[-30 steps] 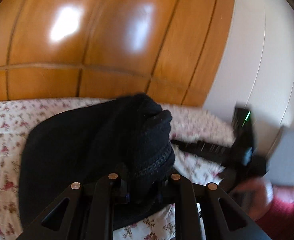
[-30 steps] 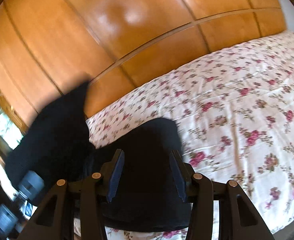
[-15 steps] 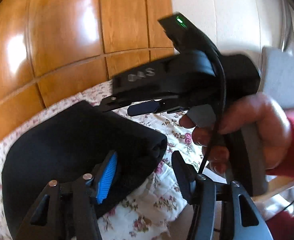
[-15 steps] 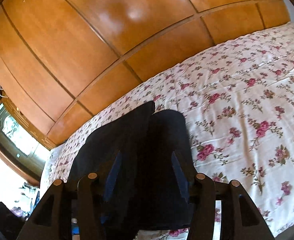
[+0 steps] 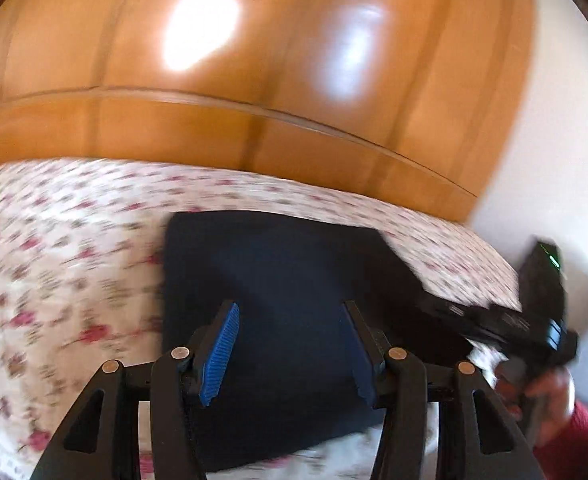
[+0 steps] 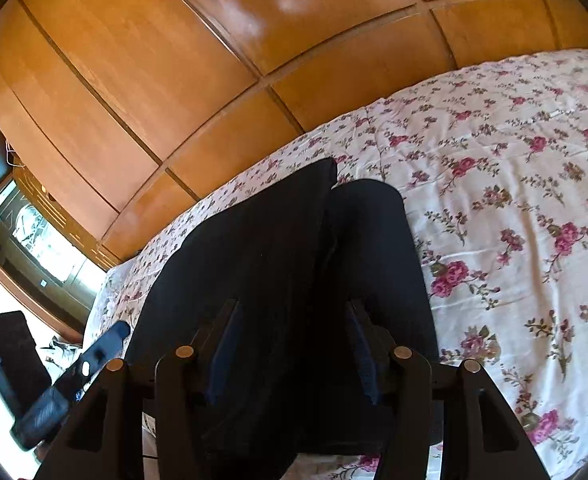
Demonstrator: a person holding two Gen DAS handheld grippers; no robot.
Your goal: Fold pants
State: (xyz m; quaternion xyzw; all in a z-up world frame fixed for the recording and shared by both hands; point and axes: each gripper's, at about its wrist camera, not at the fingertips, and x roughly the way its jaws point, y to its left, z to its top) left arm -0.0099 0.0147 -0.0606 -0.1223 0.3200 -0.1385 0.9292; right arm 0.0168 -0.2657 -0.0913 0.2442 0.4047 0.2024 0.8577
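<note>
The pants [image 5: 286, 304], dark and folded into a compact flat bundle, are laid on the floral bedsheet [image 5: 66, 264] near the edge of the bed, in front of a glossy wooden panelled wall [image 5: 254, 60]. In the left wrist view, which is blurred, the left gripper [image 5: 290, 352] is held above the bundle with its jaws released; the blue ribbed pad [image 5: 220, 354] stands clear of the fabric and nothing is clamped. At the right edge of that view the right gripper [image 5: 505, 320] is seen reaching to the side of the bundle, carried by a hand [image 5: 549, 392] in a red sleeve [image 5: 581, 444]. In the right wrist view the jaws of the right gripper [image 6: 292, 350] are parted, and dark fabric lies between and below the fingers; whether the pads press on it cannot be told. A fold line is seen running along the bundle in this view. The left gripper [image 6: 74, 376] appears at the lower left.
</note>
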